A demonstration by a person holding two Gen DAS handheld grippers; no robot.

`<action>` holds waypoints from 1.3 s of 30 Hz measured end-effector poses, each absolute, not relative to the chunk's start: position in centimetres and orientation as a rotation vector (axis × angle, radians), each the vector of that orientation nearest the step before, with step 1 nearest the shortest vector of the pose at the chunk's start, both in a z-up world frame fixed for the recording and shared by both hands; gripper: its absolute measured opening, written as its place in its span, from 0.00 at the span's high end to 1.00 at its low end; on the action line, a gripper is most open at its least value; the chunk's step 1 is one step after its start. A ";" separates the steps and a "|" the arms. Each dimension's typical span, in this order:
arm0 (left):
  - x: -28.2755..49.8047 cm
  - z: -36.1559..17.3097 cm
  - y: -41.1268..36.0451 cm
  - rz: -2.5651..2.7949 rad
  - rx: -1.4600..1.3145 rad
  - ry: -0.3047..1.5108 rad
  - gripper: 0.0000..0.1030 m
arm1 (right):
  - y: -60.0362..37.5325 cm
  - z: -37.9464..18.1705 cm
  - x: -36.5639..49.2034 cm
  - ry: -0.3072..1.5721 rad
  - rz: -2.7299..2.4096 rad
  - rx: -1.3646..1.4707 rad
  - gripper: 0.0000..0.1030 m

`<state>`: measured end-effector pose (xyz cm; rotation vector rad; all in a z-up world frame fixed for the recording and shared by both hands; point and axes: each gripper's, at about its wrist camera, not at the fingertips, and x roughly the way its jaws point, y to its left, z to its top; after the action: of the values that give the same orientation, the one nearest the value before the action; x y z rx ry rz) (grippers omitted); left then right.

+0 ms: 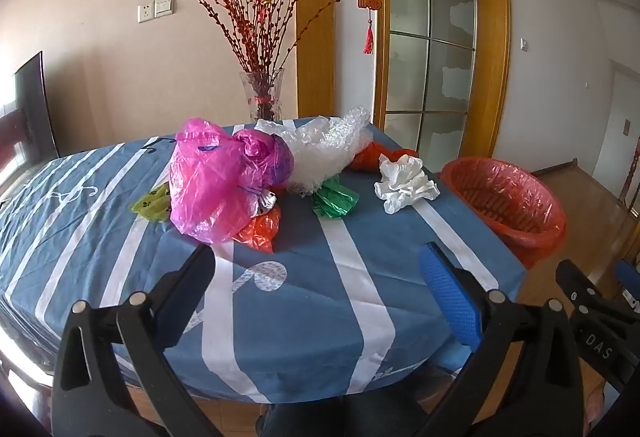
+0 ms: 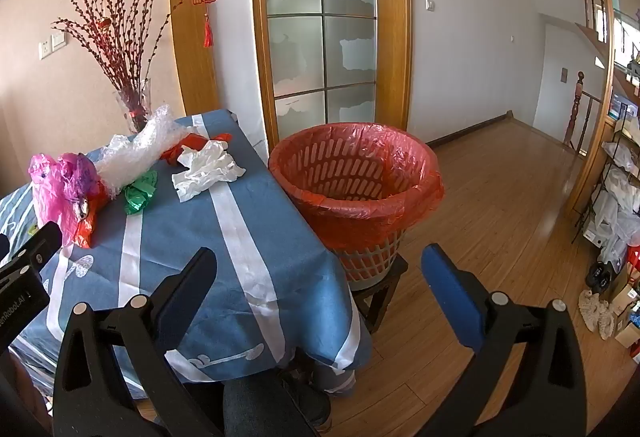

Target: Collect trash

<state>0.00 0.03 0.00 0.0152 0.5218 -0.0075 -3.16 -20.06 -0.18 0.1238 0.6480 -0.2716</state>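
Observation:
Trash lies on the blue striped tablecloth (image 1: 280, 317): a pink plastic bag (image 1: 212, 177), clear bubble wrap (image 1: 324, 145), a green bag (image 1: 334, 199), an orange bag (image 1: 260, 227), a yellow-green scrap (image 1: 152, 203) and crumpled white paper (image 1: 404, 183). The bin (image 2: 356, 177), lined with a red bag, stands on a stool beside the table's right edge. My left gripper (image 1: 320, 269) is open and empty over the near table. My right gripper (image 2: 320, 269) is open and empty near the table corner, in front of the bin.
A glass vase (image 1: 262, 97) of red branches stands behind the table. A glass door (image 2: 320, 29) is behind the bin. Wood floor (image 2: 500, 217) spreads right, with a cluttered shelf (image 2: 616, 197) at the far right. The white paper (image 2: 206, 169) lies nearest the bin.

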 end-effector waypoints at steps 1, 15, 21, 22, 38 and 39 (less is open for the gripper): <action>0.0 0.0 0.0 -0.008 0.014 0.522 0.04 | -20.0 -0.2 -3.2 0.646 -0.272 0.121 0.02; -0.1 0.0 0.1 -0.006 0.014 0.526 0.04 | -20.0 -0.2 -3.2 0.647 -0.272 0.121 0.02; 0.0 0.0 0.0 -0.008 0.015 0.529 0.04 | -20.0 -0.1 -3.2 0.647 -0.272 0.121 0.02; 0.0 0.0 0.0 -0.008 0.015 0.528 0.04 | -20.0 -0.1 -3.2 0.647 -0.272 0.121 0.02; 0.0 0.0 0.0 -0.009 0.013 0.534 0.04 | -20.1 -0.2 -3.1 0.647 -0.272 0.122 0.02; 0.0 0.0 0.0 -0.009 0.013 0.534 0.04 | -20.1 -0.2 -3.1 0.647 -0.272 0.122 0.02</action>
<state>0.04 0.04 -0.01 0.0126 0.5338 -0.0088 -3.14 -20.08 -0.18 0.1219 0.6472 -0.2720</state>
